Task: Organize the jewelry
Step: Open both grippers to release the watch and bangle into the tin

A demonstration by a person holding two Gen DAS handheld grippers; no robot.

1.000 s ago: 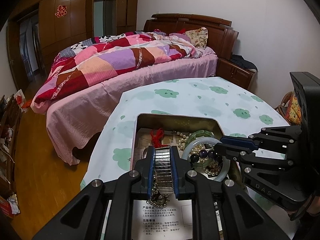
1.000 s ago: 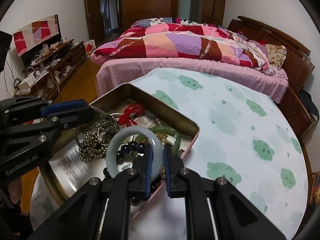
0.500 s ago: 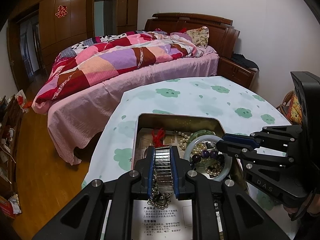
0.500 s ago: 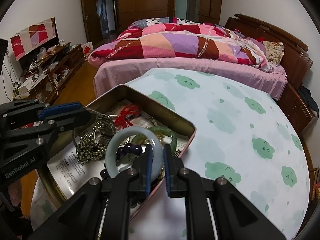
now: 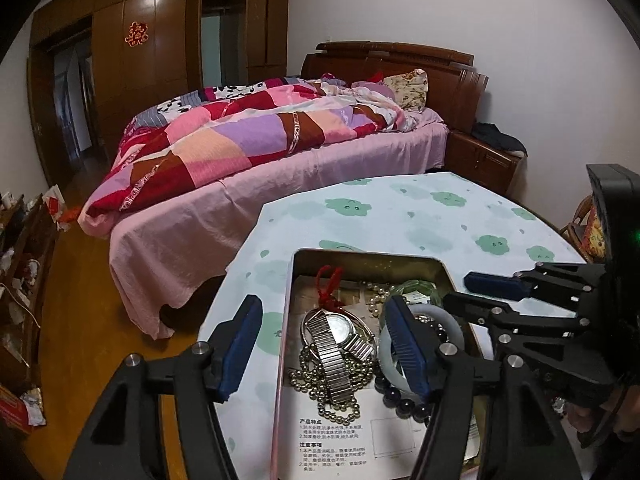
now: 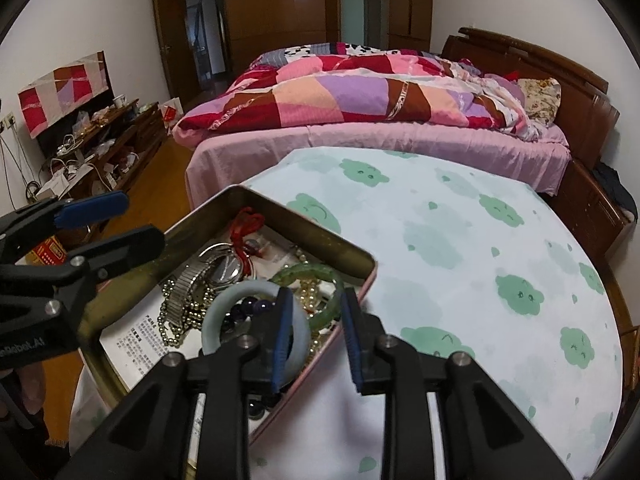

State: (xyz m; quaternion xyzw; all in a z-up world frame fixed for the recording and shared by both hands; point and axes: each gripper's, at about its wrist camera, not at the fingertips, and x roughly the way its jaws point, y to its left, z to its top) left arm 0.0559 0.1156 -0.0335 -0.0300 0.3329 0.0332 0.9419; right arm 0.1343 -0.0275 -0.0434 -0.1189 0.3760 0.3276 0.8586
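Jewelry lies mixed in an open metal tin (image 5: 362,255) that stands on the bench (image 6: 460,240), which has a pale cloth with green cloud figures. Inside the tin, a silver watch (image 5: 335,334) with a stretch metal band rests flat on a chain of small metal beads (image 5: 310,378). Under them is a white paper with printed text (image 5: 332,436). A red cord knot (image 5: 326,286) lies near the far wall of the tin, and a pearl string (image 5: 376,300) is beside it.

Left tongs (image 5: 326,354) are spread wide and hold nothing; one finger is over the bench outside the tin, the other is over the tin, above the pale jade bangle (image 6: 224,312). The watch is seen between the two fingers, not touched by them.

Right tongs (image 6: 316,340) are also spread apart. The left finger (image 6: 282,336) passes in front of the pale bangle, and I cannot tell if it touches it. The other finger is beside the green bangle (image 6: 316,274), near the pink outer edge of the tin. Dark purple beads (image 6: 252,306) show through the ring of the pale bangle.

Behind the bench is a bed (image 6: 380,136) with a patchwork quilt.
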